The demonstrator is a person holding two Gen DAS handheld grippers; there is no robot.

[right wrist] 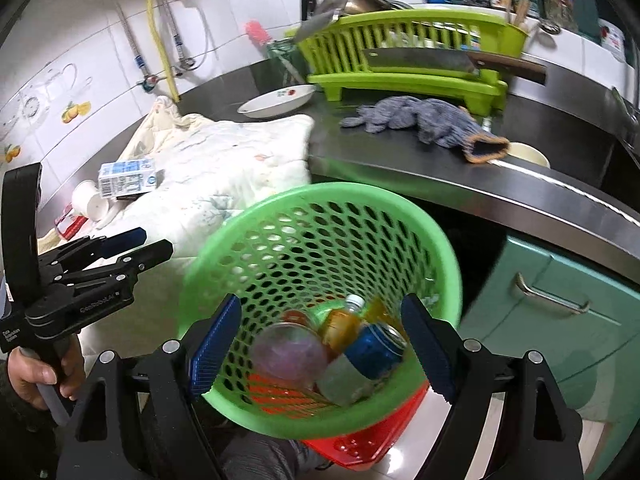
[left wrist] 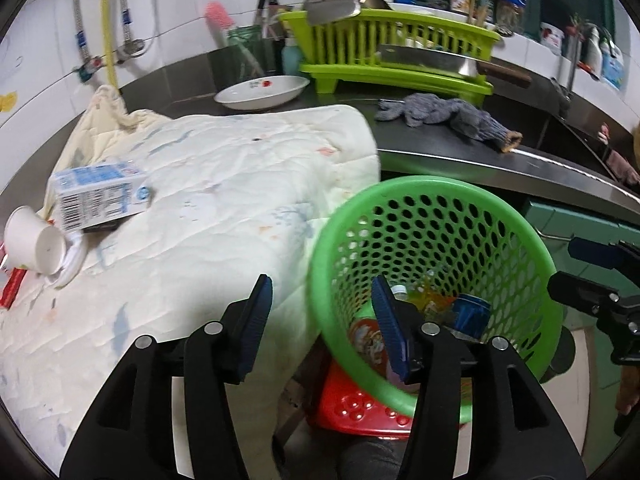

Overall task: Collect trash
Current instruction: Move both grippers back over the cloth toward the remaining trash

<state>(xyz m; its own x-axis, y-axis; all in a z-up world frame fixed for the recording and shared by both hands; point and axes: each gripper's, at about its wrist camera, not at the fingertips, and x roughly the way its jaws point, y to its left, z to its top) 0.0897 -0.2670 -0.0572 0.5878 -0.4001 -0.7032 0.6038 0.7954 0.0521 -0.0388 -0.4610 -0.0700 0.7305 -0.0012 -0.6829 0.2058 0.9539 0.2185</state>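
The green basket (right wrist: 320, 216) stands on a red stool (right wrist: 384, 432) just in front of the steel tabletop (right wrist: 400, 168), and it already holds part of the trash: a blue can (right wrist: 376, 346), a small bottle (right wrist: 344, 322) with a white cap, a clear round lid or cup (right wrist: 290, 350) and a few bright wrappers, all lying at the bottom. So the collecting is judged to be well under way but not finished.

Several pieces are still out. On the quilted cloth (left wrist: 224, 200) that covers the left part of the tabletop lie a blue-and-white carton (left wrist: 100, 196), a tipped white paper cup (left wrist: 34, 240) just beside it, and something red (left wrist: 12, 290) at the cloth's edge, only partly in view. These look like the remaining trash. The grey glove (right wrist: 424, 122), the plate (right wrist: 276, 102) and the dish rack (right wrist: 408, 52) probably belong to the kitchen and stay.

The left hand-held gripper (left wrist: 320, 320) hangs over the basket's near rim with its jaws apart and nothing between them. The right hand-held gripper (right wrist: 320, 344) is above the basket mouth, jaws wide and empty too. Both are free for the next piece; the carton and cup lie well apart from the basket, on the left gripper's side.
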